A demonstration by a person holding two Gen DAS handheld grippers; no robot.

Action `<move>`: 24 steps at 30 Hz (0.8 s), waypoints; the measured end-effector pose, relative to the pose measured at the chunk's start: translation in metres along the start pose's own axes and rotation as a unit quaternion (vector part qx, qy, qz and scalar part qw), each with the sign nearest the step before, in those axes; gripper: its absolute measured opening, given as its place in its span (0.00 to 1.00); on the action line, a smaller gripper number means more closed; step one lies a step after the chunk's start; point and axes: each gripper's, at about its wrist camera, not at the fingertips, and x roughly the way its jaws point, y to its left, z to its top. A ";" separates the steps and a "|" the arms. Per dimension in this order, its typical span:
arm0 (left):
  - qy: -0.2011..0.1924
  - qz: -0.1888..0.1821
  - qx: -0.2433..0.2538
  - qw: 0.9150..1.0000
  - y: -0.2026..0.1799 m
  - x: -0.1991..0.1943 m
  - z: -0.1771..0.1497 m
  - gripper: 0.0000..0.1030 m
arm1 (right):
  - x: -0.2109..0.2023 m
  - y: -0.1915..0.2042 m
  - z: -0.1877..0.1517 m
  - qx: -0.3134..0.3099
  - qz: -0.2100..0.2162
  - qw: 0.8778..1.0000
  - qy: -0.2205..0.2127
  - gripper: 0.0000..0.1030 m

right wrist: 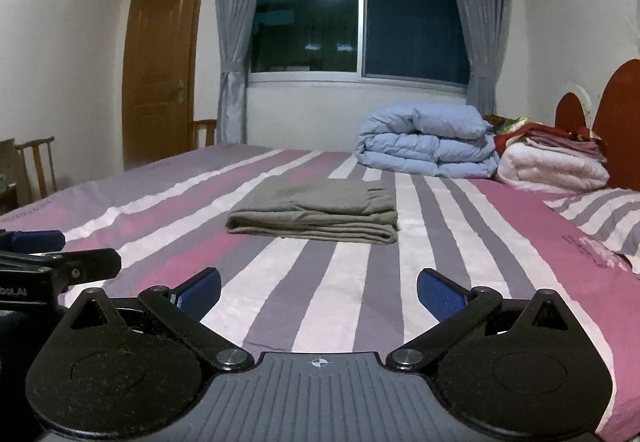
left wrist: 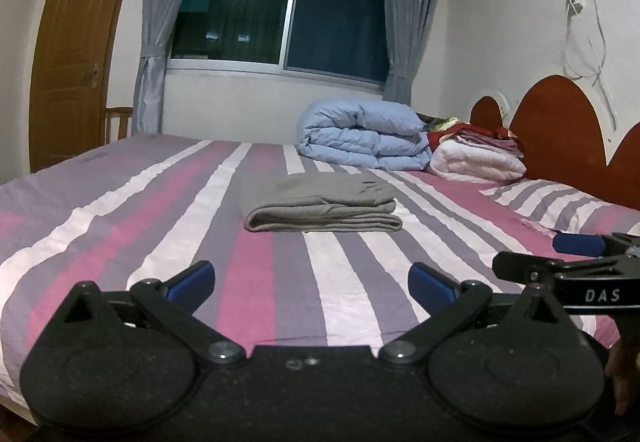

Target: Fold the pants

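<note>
Left gripper (left wrist: 311, 280) and right gripper (right wrist: 319, 288) spread wide, empty; folded grey cotton pants (left wrist: 322, 208) lie apart on striped pink-purple bedsheet (left wrist: 120, 242).

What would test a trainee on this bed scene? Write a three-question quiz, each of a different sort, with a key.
1. True or false: the grey pants lie folded on the striped bed.
2. Multiple choice: the left gripper and right gripper are A) both open and holding nothing, B) both shut on cloth, C) one open, one shut.
3. Fill in: beyond the pants, by the headboard, sits a folded light ____ duvet.

Key: 1 true; 2 A; 3 blue.
</note>
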 end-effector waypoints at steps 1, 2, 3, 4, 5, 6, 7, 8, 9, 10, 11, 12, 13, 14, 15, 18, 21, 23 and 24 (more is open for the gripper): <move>-0.002 -0.002 0.002 1.000 0.000 -0.001 0.000 0.94 | 0.001 0.000 -0.001 0.002 -0.002 1.000 0.000 1.00; -0.004 -0.003 0.003 1.000 0.000 -0.002 -0.001 0.94 | 0.001 -0.002 -0.001 0.005 -0.003 1.000 -0.002 1.00; -0.006 -0.005 0.004 1.000 0.000 -0.003 -0.001 0.94 | 0.000 -0.004 -0.001 0.007 -0.003 1.000 -0.005 1.00; -0.007 -0.004 0.005 1.000 -0.001 -0.003 -0.002 0.94 | 0.000 -0.004 -0.002 0.008 -0.004 1.000 -0.007 1.00; -0.007 -0.003 0.005 1.000 -0.001 -0.004 -0.002 0.94 | -0.001 -0.004 -0.002 0.009 -0.004 1.000 -0.009 1.00; -0.006 -0.004 0.004 1.000 -0.001 -0.004 -0.002 0.94 | -0.001 -0.004 -0.002 0.009 -0.005 1.000 -0.012 1.00; -0.008 -0.001 0.005 1.000 -0.001 -0.004 -0.002 0.94 | -0.001 -0.004 -0.002 0.007 -0.005 1.000 -0.013 1.00; -0.009 0.000 0.004 1.000 -0.001 -0.004 -0.003 0.94 | -0.001 -0.004 -0.002 0.006 -0.005 1.000 -0.014 1.00; -0.008 -0.001 0.004 1.000 -0.001 -0.004 -0.003 0.94 | -0.001 -0.005 -0.003 0.005 -0.004 1.000 -0.014 1.00; -0.009 0.002 0.005 1.000 -0.002 -0.005 -0.004 0.94 | -0.001 -0.005 -0.003 0.005 -0.004 1.000 -0.014 1.00; -0.010 0.003 0.005 1.000 -0.002 -0.005 -0.003 0.94 | -0.001 -0.006 -0.003 0.007 -0.004 1.000 -0.014 1.00; -0.009 0.002 0.006 1.000 -0.002 -0.004 -0.004 0.94 | 0.000 -0.008 -0.003 0.009 -0.003 1.000 -0.014 1.00; -0.009 0.003 0.007 1.000 -0.002 -0.005 -0.004 0.94 | 0.000 -0.009 -0.004 0.013 -0.003 1.000 -0.014 1.00; -0.008 0.004 0.008 1.000 -0.002 -0.005 -0.004 0.94 | 0.000 -0.010 -0.004 0.016 -0.004 1.000 -0.014 1.00; -0.009 0.003 0.008 1.000 -0.002 -0.005 -0.004 0.94 | 0.000 -0.012 -0.003 0.019 -0.004 1.000 -0.014 1.00; -0.010 0.004 0.008 1.000 -0.003 -0.005 -0.004 0.94 | -0.001 -0.014 -0.003 0.026 -0.004 1.000 -0.016 1.00; -0.010 0.004 0.006 1.000 -0.002 -0.006 -0.004 0.94 | -0.002 -0.014 -0.002 0.027 -0.004 0.999 -0.019 1.00; -0.011 0.006 0.004 1.000 -0.001 -0.007 -0.003 0.94 | -0.002 -0.014 -0.002 0.028 -0.004 0.999 -0.020 1.00; -0.011 0.006 0.004 1.000 -0.001 -0.007 -0.002 0.94 | -0.002 -0.014 -0.002 0.028 -0.004 0.999 -0.020 1.00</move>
